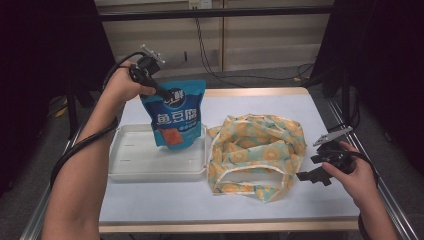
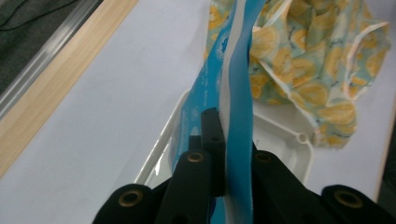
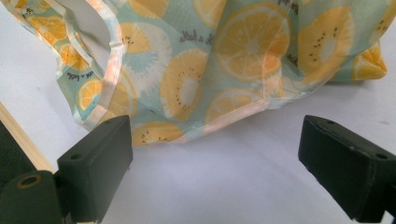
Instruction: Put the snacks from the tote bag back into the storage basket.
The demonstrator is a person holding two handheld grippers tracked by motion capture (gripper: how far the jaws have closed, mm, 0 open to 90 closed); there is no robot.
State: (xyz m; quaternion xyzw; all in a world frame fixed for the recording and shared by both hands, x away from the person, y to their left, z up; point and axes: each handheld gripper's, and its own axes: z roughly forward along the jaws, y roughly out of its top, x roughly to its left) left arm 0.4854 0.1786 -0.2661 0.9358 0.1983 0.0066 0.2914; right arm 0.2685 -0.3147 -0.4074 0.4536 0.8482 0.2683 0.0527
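The left gripper pinches the top edge of the blue snack pouch, which hangs above the white tray, its bottom at or just over the tray's 1 o'clock corner. The fruit-print fabric bag lies crumpled on the surface at the tray's 3 o'clock side. The right gripper waits with jaws spread beside the bag, holding nothing. Judging by this, the pouch is lifted but not yet bagged; opening the bag and dropping it in remain.
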